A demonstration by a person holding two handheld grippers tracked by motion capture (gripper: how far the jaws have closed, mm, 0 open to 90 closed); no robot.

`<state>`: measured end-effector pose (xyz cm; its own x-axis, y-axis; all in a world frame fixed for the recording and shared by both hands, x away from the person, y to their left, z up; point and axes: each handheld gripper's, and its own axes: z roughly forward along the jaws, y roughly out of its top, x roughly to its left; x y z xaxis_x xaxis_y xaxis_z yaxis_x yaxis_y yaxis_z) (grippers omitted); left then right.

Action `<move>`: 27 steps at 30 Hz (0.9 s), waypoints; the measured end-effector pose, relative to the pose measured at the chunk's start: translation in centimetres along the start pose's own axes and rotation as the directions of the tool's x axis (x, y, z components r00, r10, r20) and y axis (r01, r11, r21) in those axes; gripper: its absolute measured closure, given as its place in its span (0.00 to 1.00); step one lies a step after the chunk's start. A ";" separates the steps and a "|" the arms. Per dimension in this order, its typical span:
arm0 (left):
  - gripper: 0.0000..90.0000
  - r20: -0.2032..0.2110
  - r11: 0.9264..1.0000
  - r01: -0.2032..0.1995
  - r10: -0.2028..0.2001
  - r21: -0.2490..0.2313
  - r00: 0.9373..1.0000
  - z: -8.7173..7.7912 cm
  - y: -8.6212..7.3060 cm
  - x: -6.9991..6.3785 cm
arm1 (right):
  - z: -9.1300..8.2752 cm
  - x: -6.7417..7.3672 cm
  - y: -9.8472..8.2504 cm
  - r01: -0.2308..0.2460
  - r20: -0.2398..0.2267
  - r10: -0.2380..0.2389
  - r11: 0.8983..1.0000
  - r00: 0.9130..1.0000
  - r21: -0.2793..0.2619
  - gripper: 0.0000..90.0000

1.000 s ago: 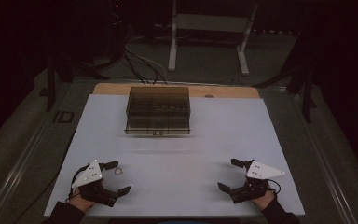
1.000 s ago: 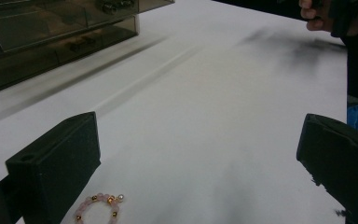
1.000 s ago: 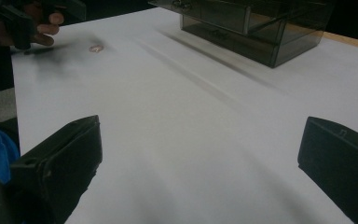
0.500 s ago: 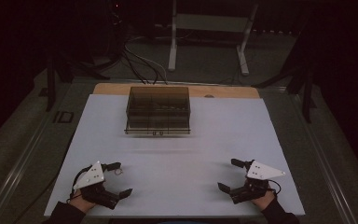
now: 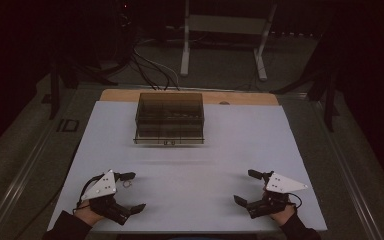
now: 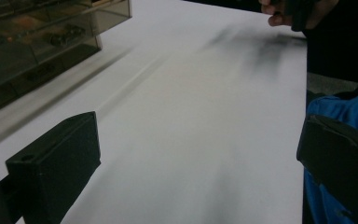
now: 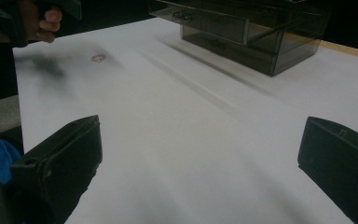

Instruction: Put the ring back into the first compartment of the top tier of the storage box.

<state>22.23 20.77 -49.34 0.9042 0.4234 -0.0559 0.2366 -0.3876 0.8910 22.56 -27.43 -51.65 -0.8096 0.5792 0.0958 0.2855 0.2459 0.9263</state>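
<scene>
Both tools open, empty: left tool (image 5: 130,191) w/ ring (image 5: 126,183) just beside its far jaw; right tool (image 5: 245,186) well apart from ring.

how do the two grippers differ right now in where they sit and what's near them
The left gripper sits at the table's near left with a small ring lying between its jaws; the right gripper sits at the near right over bare white table. Both are open, holding nothing, well short of the smoky drawer box.
</scene>
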 end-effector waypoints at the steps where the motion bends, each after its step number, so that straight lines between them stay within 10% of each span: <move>1: 0.01 0.000 1.000 0.000 0.000 0.000 1.000 0.0 0.0 0.0 | 0.0 0.0 0.0 0.000 0.000 0.000 1.000 1.000 0.000 0.00; 27: 0.01 -0.062 0.999 -0.050 0.050 0.003 0.997 -2.2 3.7 2.2 | 0.0 0.0 0.1 0.000 -0.008 0.000 1.000 1.000 -0.005 0.00</move>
<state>24.33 22.06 -45.23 0.8913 0.4530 0.0168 0.1922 -0.4112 0.8911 22.59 -27.38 -51.61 -0.8136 0.5730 0.0991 0.2830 0.2414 0.9282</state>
